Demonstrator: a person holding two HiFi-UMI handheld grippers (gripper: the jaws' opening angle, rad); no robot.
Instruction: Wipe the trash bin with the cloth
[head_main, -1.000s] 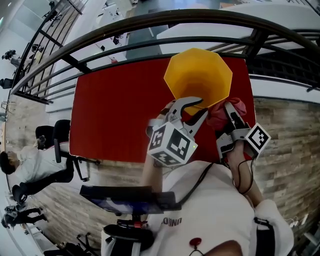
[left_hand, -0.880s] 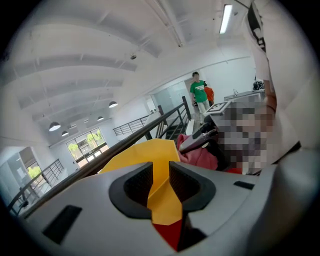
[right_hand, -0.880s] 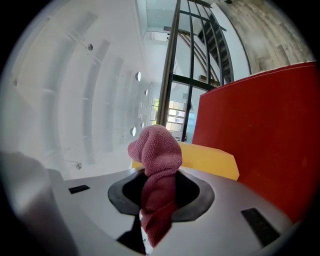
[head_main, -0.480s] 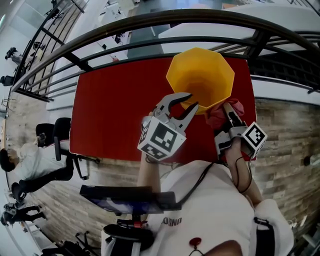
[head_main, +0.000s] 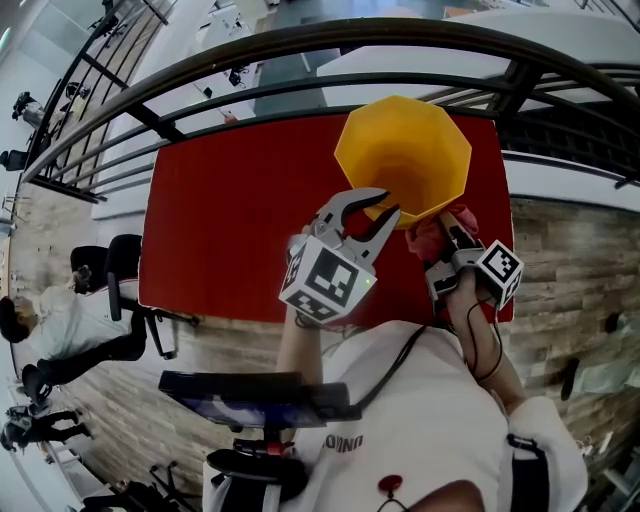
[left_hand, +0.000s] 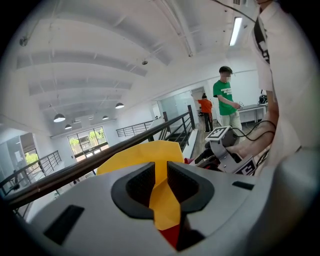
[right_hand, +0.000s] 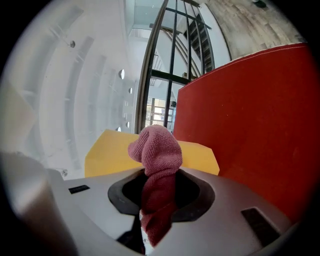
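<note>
1. Since a second ago the left hand-held gripper (head_main: 389, 203) has drawn back from over the mouth of the trash bin (head_main: 402, 150) to its near rim, while the right hand-held gripper (head_main: 447, 240) has edged up closer to the bin's near right side.
2. Left hand-held gripper: its jaws are closing, with the bin's yellow wall standing between them. In the left gripper view the yellow fills the narrow gap and the dark pads flank it closely on both sides, but firm pressing on the wall does not show.
3. Right hand-held gripper: its jaws are pinched on the cloth (head_main: 427, 233), a pinkish-red knitted piece. In the right gripper view the cloth rises from between the pads and bunches into a rounded lump above them, with a tail hanging down below.
4. The trash bin is yellow and many-sided, and stands upright with its open mouth up. It sits on the red surface (head_main: 230, 220), toward that surface's far right part.
5. The cloth is just beside the bin's near right outer wall. Whether it touches the wall cannot be told from the head view.
6. A dark curved railing (head_main: 300, 52) runs beyond the surface's far edge.
7. In the left gripper view a person in a green shirt (left_hand: 225, 97) stands well back from the grippers.
</note>
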